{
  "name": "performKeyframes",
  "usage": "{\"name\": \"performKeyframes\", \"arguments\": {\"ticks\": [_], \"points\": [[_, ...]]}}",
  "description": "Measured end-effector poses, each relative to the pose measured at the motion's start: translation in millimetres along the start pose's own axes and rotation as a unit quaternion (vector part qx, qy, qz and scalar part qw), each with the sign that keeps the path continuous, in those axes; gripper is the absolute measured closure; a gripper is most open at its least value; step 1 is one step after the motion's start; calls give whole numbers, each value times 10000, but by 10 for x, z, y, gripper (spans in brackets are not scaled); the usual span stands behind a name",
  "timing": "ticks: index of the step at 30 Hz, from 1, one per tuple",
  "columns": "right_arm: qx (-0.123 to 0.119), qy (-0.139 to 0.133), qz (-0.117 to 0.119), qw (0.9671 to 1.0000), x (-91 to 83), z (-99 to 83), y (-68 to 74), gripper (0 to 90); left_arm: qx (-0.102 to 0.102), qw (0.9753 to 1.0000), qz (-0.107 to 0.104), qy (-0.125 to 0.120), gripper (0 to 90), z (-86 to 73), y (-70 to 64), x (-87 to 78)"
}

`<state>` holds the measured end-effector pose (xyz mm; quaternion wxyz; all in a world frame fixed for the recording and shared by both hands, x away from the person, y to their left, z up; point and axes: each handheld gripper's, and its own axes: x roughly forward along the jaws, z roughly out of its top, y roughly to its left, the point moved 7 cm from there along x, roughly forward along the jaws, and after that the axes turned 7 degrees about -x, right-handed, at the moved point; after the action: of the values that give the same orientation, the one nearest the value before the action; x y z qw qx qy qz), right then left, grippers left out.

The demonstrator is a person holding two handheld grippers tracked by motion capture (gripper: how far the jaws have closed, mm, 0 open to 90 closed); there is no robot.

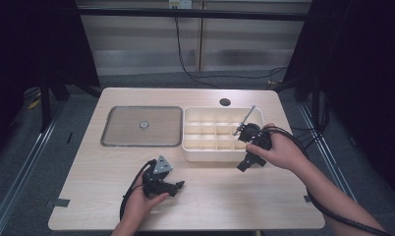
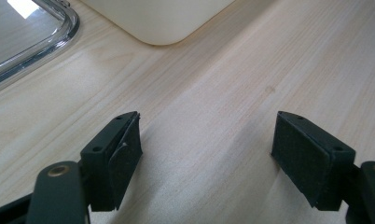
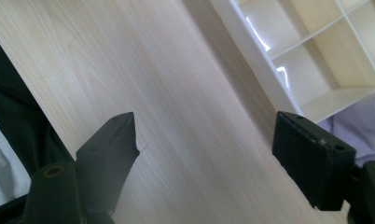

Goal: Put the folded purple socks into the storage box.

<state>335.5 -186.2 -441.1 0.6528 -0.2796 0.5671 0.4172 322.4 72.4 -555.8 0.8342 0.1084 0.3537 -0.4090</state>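
Near the right of the high frame, the right gripper (image 1: 248,156) is being held with jaws apart and empty over the front edge of the cream plastic compartment box (image 1: 205,153); it should be lowered squarely. At lower centre, the left gripper (image 1: 178,185) is being rested, likewise spread and empty, on the pale wooden table (image 1: 264,196), beside the clear lid (image 1: 140,126).

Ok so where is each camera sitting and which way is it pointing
High view: above the person's side, facing forward and down on the table; both forearms, left gripper, right gripper.
Left gripper view: rides the left gripper, open jaws, facing tray and box.
Right gripper view: rides the right gripper, open jaws beside the box.
All share the box.
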Motion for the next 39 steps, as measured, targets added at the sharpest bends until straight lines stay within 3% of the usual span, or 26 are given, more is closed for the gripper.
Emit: {"name": "performKeyframes", "arguments": {"ticks": [14, 21, 27, 28, 29, 31, 39], "points": [[-150, -103, 116, 9998, 104, 13, 157, 217, 23, 10000, 12, 6, 234, 1, 4, -2], [-325, -183, 212, 9991, 240, 25, 257, 217, 20, 10000, 13, 3, 234, 1, 4, -2], [-342, -160, 334, 9987, 374, 6, 318, 217, 18, 10000, 9, 4, 234, 1, 3, -1], [-258, -165, 328, 9990, 393, 6, 332, 218, 22, 10000, 13, 5, 234, 1, 4, -2], [-358, -230, 352, 9985, 414, 5, 323, 217, 20, 10000, 12, 2, 234, 1, 4, -1], [-274, -194, 387, 9987, 438, -5, 343, 218, 24, 10000, 14, 3, 234, 1, 4, -2], [-284, -383, 462, 9978, 601, -21, 374, 218, -4, 10000, -1, 1, 234, 0, -1, 0]]}}
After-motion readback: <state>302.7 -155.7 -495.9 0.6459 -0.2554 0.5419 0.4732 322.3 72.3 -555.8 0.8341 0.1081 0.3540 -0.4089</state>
